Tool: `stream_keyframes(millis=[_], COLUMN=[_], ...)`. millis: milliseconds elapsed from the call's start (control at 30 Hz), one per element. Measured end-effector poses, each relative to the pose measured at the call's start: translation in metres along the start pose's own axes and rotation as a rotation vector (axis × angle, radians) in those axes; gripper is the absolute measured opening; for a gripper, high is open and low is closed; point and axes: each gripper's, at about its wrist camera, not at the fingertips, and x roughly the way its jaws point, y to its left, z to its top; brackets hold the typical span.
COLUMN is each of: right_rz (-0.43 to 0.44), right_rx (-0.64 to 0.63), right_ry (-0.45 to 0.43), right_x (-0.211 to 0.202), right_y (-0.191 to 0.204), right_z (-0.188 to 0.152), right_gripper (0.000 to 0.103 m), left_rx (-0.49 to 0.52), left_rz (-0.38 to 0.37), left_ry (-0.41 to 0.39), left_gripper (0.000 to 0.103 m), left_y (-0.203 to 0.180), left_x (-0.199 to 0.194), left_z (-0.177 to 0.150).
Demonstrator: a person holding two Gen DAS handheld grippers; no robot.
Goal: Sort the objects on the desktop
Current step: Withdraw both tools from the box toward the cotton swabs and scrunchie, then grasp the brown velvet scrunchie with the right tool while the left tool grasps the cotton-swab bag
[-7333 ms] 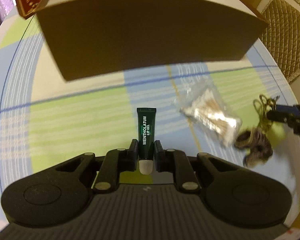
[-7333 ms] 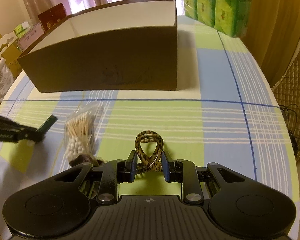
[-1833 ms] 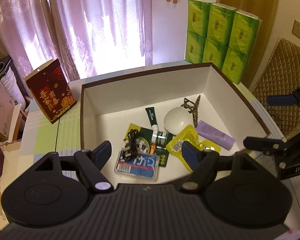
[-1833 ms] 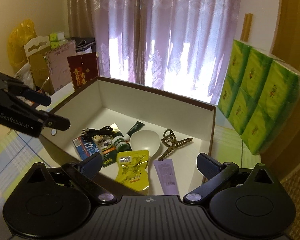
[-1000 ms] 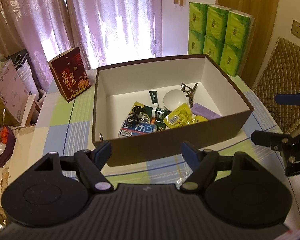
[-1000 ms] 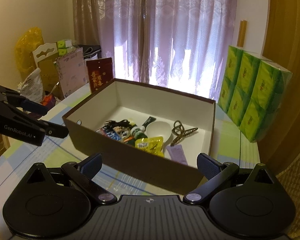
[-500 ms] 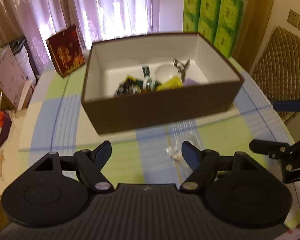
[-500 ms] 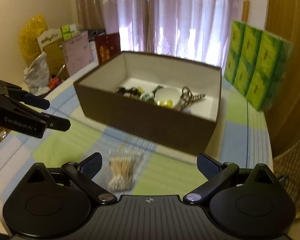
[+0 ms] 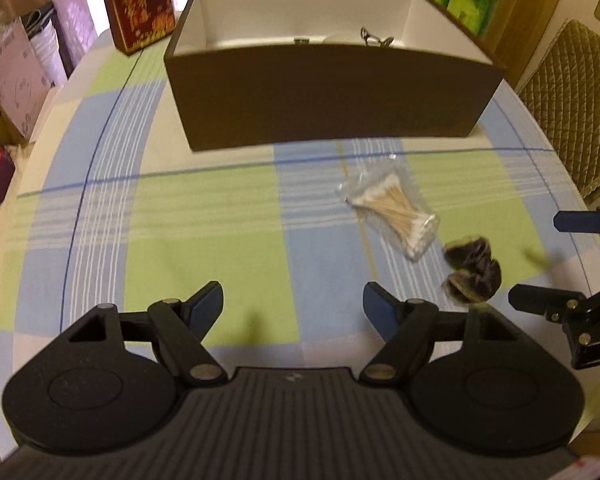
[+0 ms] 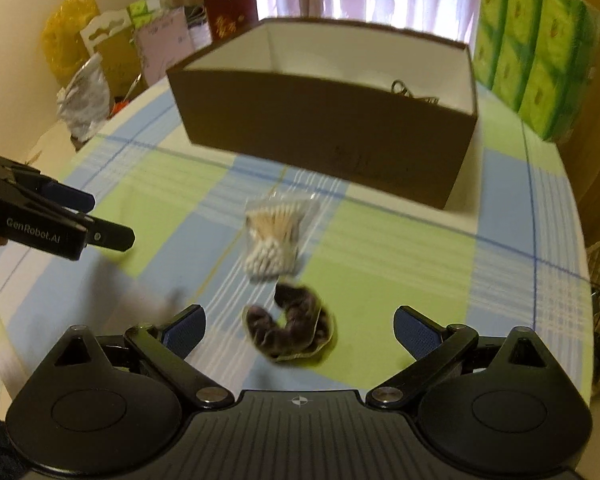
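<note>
The left gripper (image 9: 293, 306) hangs above the bench (image 9: 204, 216) with its jaws spread wide and nothing between them; the right gripper (image 10: 299, 328) is likewise spread wide and empty, positioned low over the checked cloth.

A clear bag of cotton swabs (image 9: 392, 210) lies flat on the bench, between the grippers and the brown box (image 9: 332, 96); it is apart from the box wall. A dark scrunchie (image 10: 290, 322) lies just beside the cotton end of the bag, on the near side; in the right wrist view it sits between the right gripper's fingertips but ahead of them, and whether the pads touch it cannot be told. In the left wrist view the scrunchie (image 9: 473, 270) appears to the right of the left gripper, outside its jaws.

The brown box stands open at the far side of the bench; a hair claw (image 9: 374, 38) shows just above its front wall, inside. A red carton (image 9: 140, 8) stands to the left of the box; green tissue packs (image 10: 536, 48) are stacked to its right. Both views are slightly blurred.
</note>
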Motion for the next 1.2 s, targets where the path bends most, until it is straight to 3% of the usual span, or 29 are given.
stream_keyframes(millis=[333, 800, 967, 1200], right_rz=[0.014, 0.025, 0.021, -0.033], right_rx=[-0.003, -0.002, 0.000, 0.134], right_ry=[0.051, 0.062, 0.061, 0.041], right_x=[0.020, 0.040, 0.046, 0.035], right_y=[0.005, 0.000, -0.003, -0.037], right_z=[-0.011, -0.009, -0.007, -0.009], right_gripper=[0.096, 0.068, 0.033, 0.031], left_rx=[-0.002, -0.002, 0.012, 0.054], left_rz=[0.003, -0.007, -0.027, -0.098], left_ry=[0.032, 0.061, 0.055, 0.042], left_gripper=[0.074, 0.074, 0.074, 0.072], left_y=[0.002, 0.005, -0.003, -0.027], left_x=[0.012, 0.029, 0.033, 0.044], left_z=[-0.003, -0.001, 0.005, 0.020])
